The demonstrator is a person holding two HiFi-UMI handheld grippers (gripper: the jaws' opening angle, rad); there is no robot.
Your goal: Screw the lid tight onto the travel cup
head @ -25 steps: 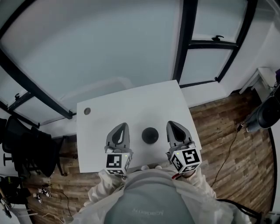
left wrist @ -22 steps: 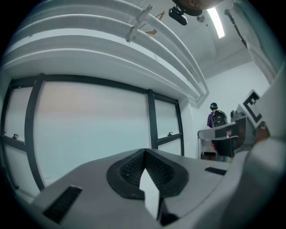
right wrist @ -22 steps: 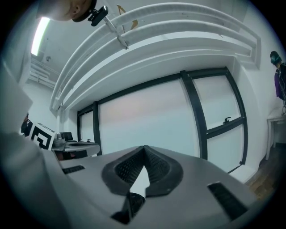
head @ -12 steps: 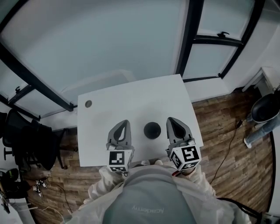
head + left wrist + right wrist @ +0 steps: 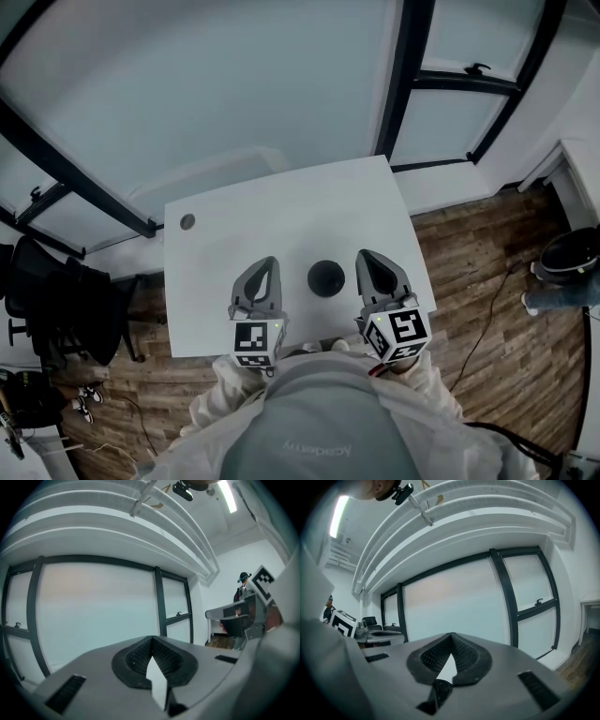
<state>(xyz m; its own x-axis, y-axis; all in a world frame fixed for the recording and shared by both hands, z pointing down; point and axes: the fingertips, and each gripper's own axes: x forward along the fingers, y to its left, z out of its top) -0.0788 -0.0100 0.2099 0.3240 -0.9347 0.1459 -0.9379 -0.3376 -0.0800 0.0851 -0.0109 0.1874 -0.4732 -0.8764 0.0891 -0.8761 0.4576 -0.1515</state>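
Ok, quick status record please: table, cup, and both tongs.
surface: white table, small round grommet near its far-left corner
cup: dark travel cup, seen from above, near the table's front edge
closure: cannot tell from above whether it is screwed tight
left: left tongs shut, empty, left of the cup, not touching it
right: right tongs shut, empty, right of the cup, not touching it
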